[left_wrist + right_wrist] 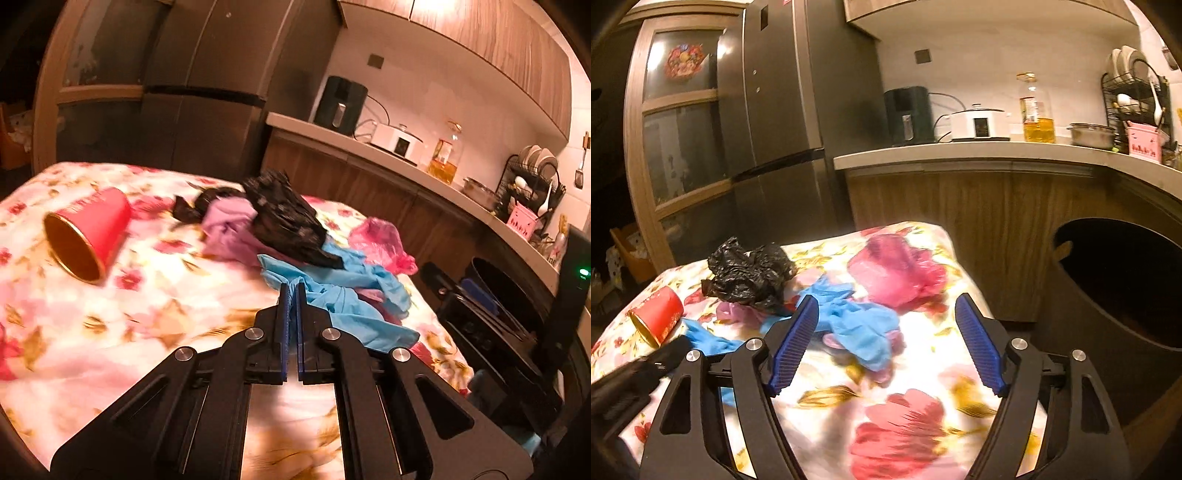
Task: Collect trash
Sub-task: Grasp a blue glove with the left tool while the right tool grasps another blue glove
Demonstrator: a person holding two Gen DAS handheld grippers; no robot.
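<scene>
Trash lies on a floral cloth (92, 325). My left gripper (293, 291) is shut on a blue glove (343, 295). Beyond it lie a purple glove (231, 229), a crumpled black bag (288, 221), a pink bag (380, 240) and a red paper cup (88, 232) on its side. My right gripper (886, 306) is open over the cloth (886, 406), above blue gloves (860, 321). The pink bag (897, 269), black bag (750, 273) and red cup (657, 314) show there too. The left gripper's body (639, 373) enters at lower left.
A dark round bin (1123, 291) stands right of the table; it also shows in the left wrist view (491, 280). Behind are a fridge (783, 122) and a counter (960, 155) with an air fryer, cooker, oil bottle, pot and dish rack.
</scene>
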